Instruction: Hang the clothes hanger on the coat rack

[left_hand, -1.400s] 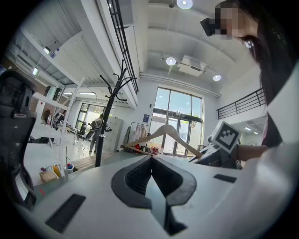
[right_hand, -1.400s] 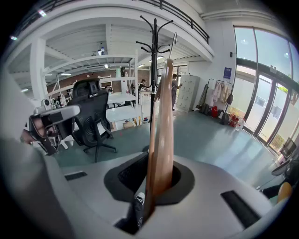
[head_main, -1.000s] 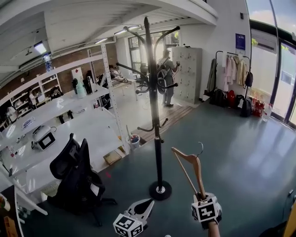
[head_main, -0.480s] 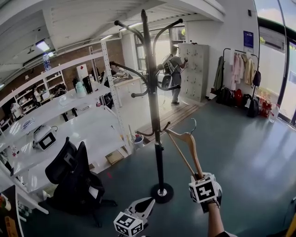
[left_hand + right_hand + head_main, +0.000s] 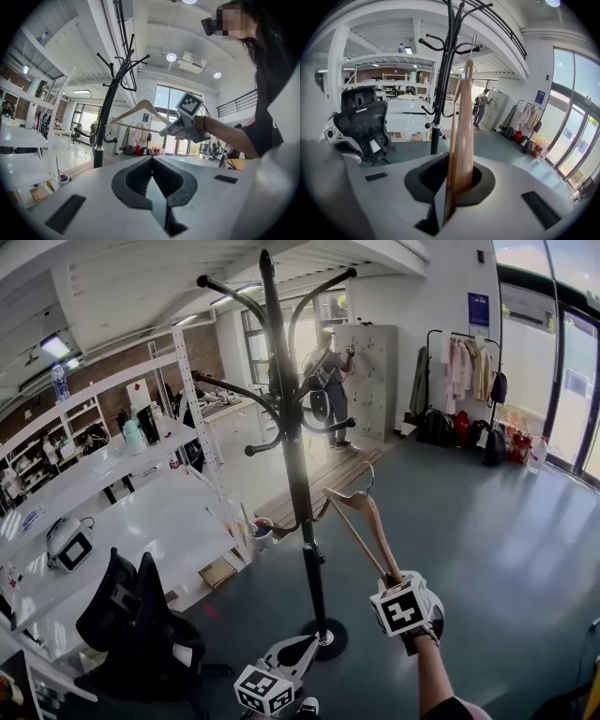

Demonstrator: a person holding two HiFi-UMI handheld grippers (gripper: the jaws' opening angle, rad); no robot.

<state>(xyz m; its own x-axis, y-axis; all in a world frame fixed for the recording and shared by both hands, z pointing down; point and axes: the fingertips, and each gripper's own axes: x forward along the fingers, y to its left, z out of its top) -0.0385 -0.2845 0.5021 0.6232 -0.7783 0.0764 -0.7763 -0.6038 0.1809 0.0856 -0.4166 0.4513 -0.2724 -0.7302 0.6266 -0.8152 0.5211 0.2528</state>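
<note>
Right claw (image 5: 392,579) grasps the wooden hanger (image 5: 364,519) by one arm-end; its hook stands above and ahead, near the coat rack (image 5: 292,465). Left claw (image 5: 302,647), lower, is clenched on nothing. Likely the approach step; next, the hook must be lifted over a prong.

Hanger (image 5: 373,526) smooth varnished wood; coat rack (image 5: 293,456) black metal; floor (image 5: 487,521) glossy.
</note>
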